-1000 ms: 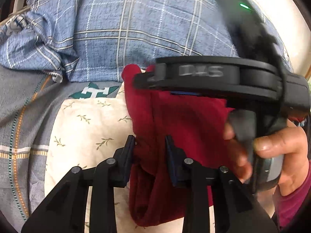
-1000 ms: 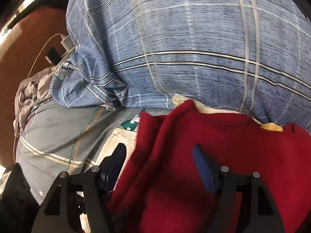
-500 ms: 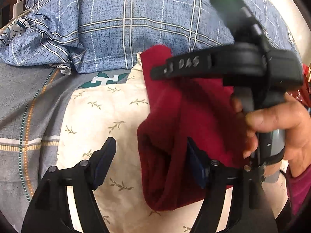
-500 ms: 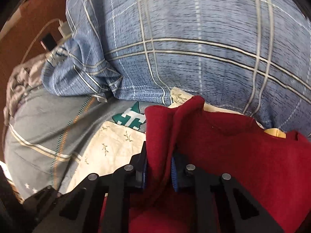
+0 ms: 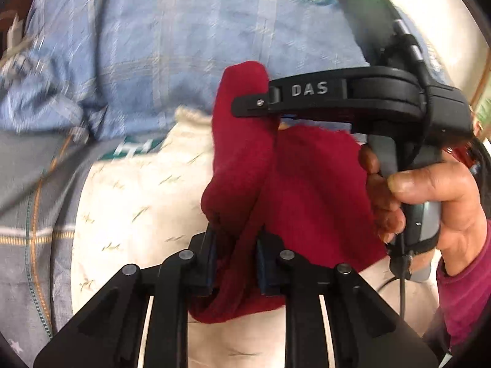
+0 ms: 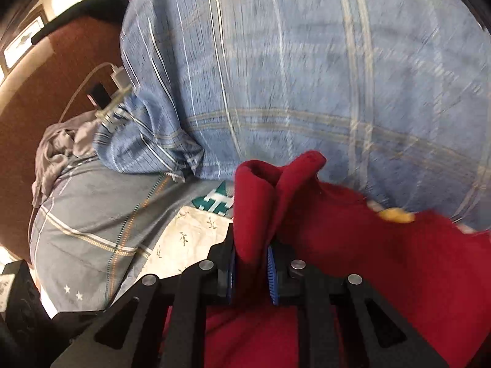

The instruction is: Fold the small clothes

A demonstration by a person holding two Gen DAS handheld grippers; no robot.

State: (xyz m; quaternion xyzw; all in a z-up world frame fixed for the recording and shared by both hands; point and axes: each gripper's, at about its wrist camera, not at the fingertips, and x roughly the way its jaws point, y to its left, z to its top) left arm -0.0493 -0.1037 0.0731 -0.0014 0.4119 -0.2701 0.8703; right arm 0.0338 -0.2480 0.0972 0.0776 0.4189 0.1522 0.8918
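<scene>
A dark red garment (image 5: 307,190) hangs bunched between both grippers, above a cream cloth with small leaf prints (image 5: 132,202). My left gripper (image 5: 234,263) is shut on a fold of its near edge. My right gripper (image 6: 250,268) is shut on another fold at its far edge; that gripper also shows in the left wrist view (image 5: 248,104), with the hand on its handle at the right. The red garment (image 6: 383,263) fills the lower right of the right wrist view, with a yellow patch (image 6: 394,214) at its top edge.
A big blue plaid pillow (image 6: 307,76) lies just behind the garment. Grey plaid bedding (image 6: 92,214) spreads to the left. A white charger and cable (image 6: 118,76) lie by the brown headboard (image 6: 46,98). A crumpled grey cloth (image 6: 58,150) sits at the far left.
My left gripper opened, then shut again on the red garment's near fold. My right gripper went from open to shut on the far fold. Both grippers have lifted the garment a little.
</scene>
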